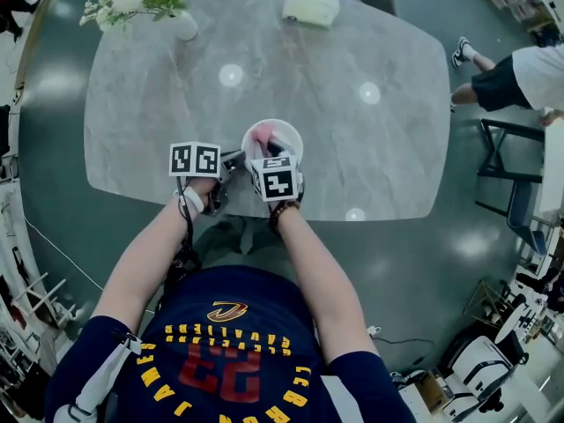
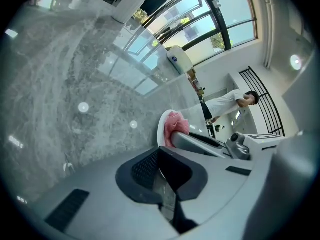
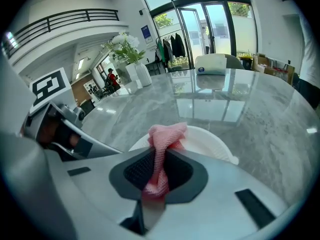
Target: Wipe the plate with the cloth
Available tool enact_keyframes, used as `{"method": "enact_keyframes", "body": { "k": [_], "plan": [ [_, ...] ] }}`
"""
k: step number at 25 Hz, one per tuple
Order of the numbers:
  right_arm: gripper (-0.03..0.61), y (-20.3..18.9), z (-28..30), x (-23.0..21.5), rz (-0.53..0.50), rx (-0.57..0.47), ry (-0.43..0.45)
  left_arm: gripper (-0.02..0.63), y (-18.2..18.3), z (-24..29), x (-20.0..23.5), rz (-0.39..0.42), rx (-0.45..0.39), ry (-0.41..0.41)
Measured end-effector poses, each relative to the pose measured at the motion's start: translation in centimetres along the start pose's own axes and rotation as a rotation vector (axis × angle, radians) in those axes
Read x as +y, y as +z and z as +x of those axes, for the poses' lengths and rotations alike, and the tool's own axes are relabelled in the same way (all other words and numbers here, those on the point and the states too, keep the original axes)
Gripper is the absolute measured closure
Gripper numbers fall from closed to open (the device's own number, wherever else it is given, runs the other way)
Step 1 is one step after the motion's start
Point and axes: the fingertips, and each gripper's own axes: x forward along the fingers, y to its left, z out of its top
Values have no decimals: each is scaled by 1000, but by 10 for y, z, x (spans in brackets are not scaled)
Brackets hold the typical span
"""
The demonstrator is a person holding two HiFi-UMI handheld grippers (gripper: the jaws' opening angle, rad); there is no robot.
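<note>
A pale grey marble table (image 1: 370,148) with rounded corners stands on a dark, glossy floor, seen from above. A vase of white flowers (image 1: 141,3) is set at its far left corner, and a white box (image 1: 310,5) at its far edge. Another person (image 1: 520,73) in a white top and dark shorts is seen at the right, well apart from the table.

A small white plate (image 1: 289,130) is placed near the table's near edge, in front of the seated person. A pink mesh cloth (image 3: 162,144) is clamped between the jaws of the right gripper (image 3: 159,169). The cloth is bunched upward from the jaws and is held over the plate's near side; whether it touches the plate cannot be told.

The left gripper (image 2: 161,169) is held just beside the plate's left rim. Its jaws are pressed together, and nothing is seen gripped between them.
</note>
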Motion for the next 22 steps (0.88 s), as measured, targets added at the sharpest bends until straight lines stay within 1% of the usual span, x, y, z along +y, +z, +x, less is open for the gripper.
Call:
{"method": "enact_keyframes", "body": {
  "k": [6,12,15,19,22],
  "plan": [
    [532,-3,-12,-40,12,-6,-69,611,-2,-1,3,-33,-1,-16],
    [532,-4,-29,-65,17,-17,-111,611,-1,0,5,-27,0,-7],
    [532,-2,-37,-76,53,-38,-133,611,-2,0,2,-27,1,-6],
    [532,7,-52,-92,122,-78,-184,611,-4,1,-4,-26,-4,-6],
    [532,24,-55,-81,144,-124,-171,611,-4,3,-6,-20,-7,-8]
  ]
}}
